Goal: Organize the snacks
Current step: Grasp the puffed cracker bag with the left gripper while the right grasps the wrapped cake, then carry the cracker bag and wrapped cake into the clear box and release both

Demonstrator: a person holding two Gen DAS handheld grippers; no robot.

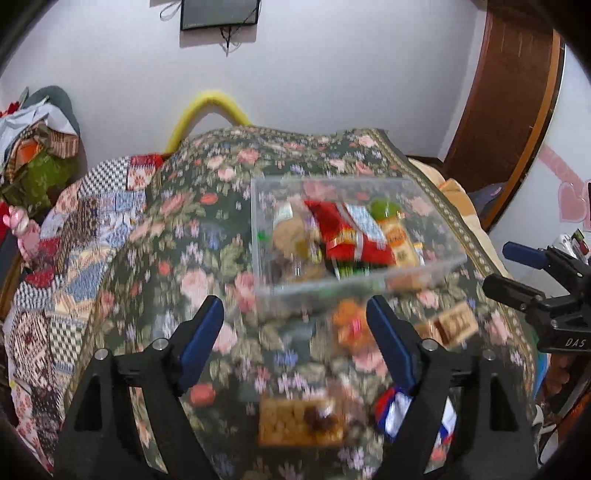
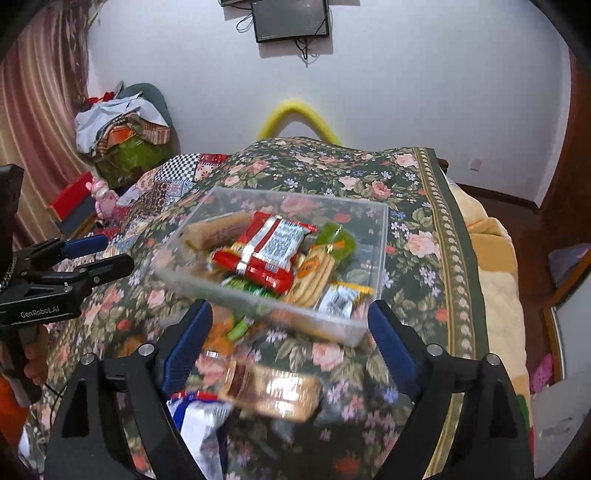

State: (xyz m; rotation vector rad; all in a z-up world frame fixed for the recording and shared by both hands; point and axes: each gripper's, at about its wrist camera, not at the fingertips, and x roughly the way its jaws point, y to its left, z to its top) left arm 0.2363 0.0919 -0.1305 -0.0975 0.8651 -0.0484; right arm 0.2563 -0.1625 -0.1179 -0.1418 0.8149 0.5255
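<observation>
Hovering open, both tools (empty) face the snack box (image 2: 365, 236).

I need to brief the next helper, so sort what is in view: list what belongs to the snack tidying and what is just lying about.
Part of the job:
- clear plastic box
- red snack packet in the box
- cracker pack on the floral cloth
- blue and white packet on the cloth
- both hand-held grippers, left and right, open and empty

Just lying about:
- wall screen
- yellow tube
- pile of cloth
- pink toy

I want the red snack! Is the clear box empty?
No, the clear box holds several snacks, with the red packet lying on top of the pile.
</observation>
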